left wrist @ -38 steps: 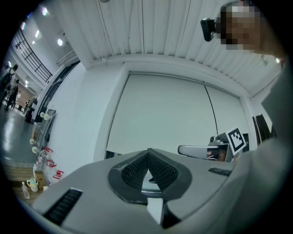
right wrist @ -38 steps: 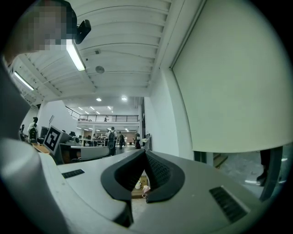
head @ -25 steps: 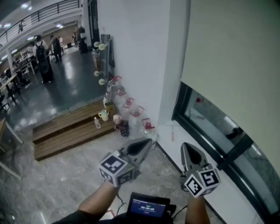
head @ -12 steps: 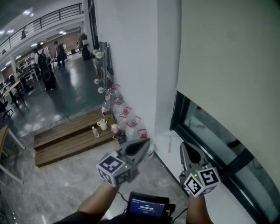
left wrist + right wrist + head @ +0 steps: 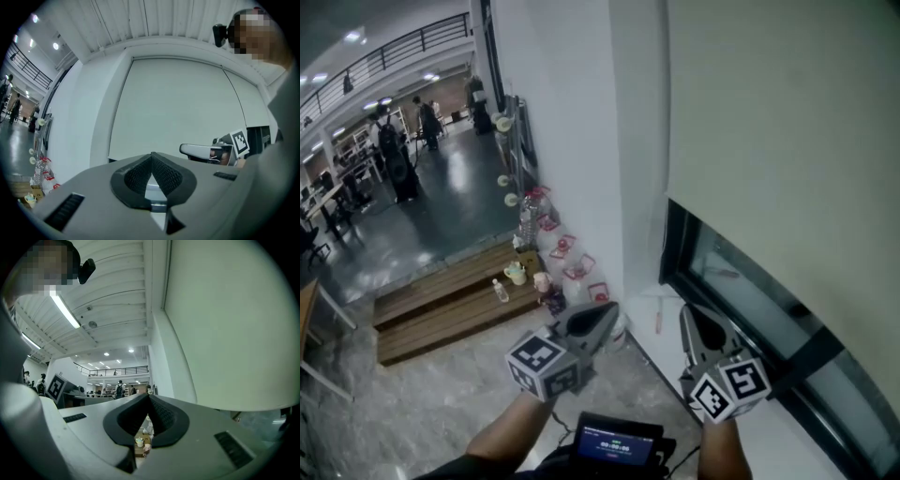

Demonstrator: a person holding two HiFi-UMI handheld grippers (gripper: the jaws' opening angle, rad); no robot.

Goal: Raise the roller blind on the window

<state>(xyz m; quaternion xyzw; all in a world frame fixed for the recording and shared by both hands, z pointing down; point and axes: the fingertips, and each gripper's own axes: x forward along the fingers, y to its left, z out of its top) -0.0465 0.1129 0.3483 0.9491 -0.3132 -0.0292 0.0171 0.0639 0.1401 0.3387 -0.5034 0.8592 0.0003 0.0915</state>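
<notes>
The pale roller blind (image 5: 787, 141) hangs over the window at the upper right of the head view. Its bottom edge slants above the dark window frame (image 5: 673, 267) and a strip of bare glass (image 5: 741, 291). My left gripper (image 5: 610, 312) is shut and empty, pointing level toward the wall beside the window. My right gripper (image 5: 687, 317) is also shut and empty, just in front of the frame's lower corner. The blind (image 5: 178, 108) fills the left gripper view beyond the shut jaws (image 5: 151, 158). In the right gripper view the blind (image 5: 234, 333) lies to the right of the jaws (image 5: 149, 400).
A white wall pillar (image 5: 572, 131) stands left of the window. At its foot are red-rimmed containers (image 5: 577, 267) and a low wooden platform (image 5: 441, 314) with a cup and bottles. A white sill (image 5: 661, 328) runs below the glass. People stand in the far hall (image 5: 394, 155).
Both grippers have moved together toward the window, still shut. The blind and pillar have grown and shifted left in the head view.
</notes>
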